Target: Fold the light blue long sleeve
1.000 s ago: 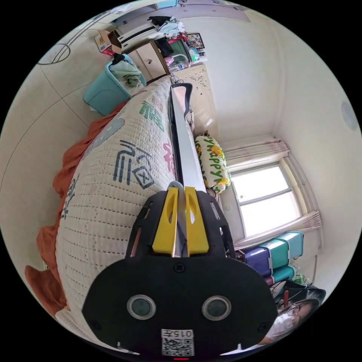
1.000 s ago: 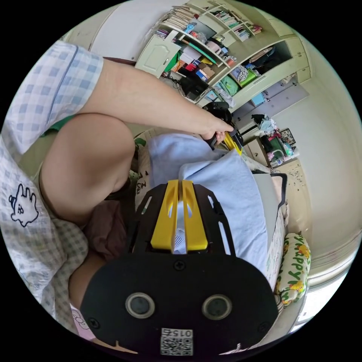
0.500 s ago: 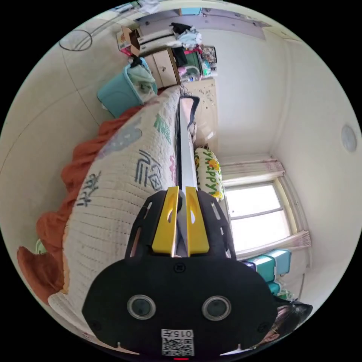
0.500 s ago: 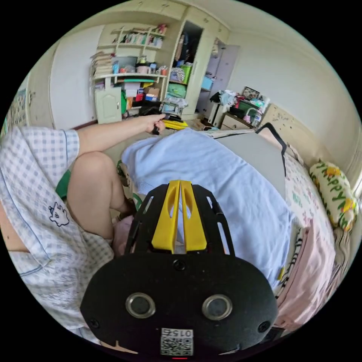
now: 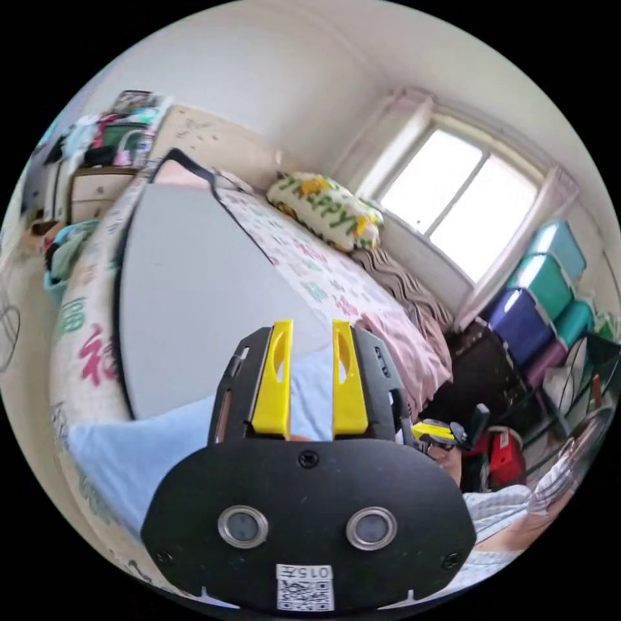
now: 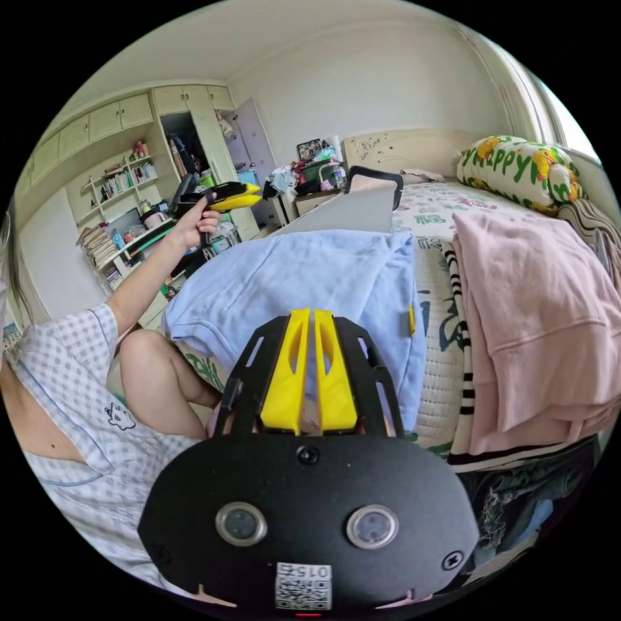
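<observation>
The light blue long sleeve (image 6: 304,278) lies spread over a grey board (image 6: 349,213) on the bed, its near edge hanging off the mattress. My right gripper (image 6: 308,315) hovers just before that hanging edge, jaws together with nothing seen between them. A hand holds my left gripper (image 6: 249,191) up in the air, left of the garment and apart from it. In the left gripper view my left gripper (image 5: 309,326) is open above the blue cloth (image 5: 129,453) and the grey board (image 5: 187,278). The right gripper (image 5: 432,431) shows low beside it.
A pink garment (image 6: 537,323) lies over a striped one (image 6: 462,336) to the right on the bed, jeans (image 6: 517,491) below them. A patterned pillow (image 6: 517,168) sits at the headboard. Storage boxes (image 5: 543,284) stand by the window, shelves (image 6: 123,213) behind the person.
My left gripper has opened, let go of the blue cloth and risen away from it. The garment now rests over the board. Both cameras have swung round.
</observation>
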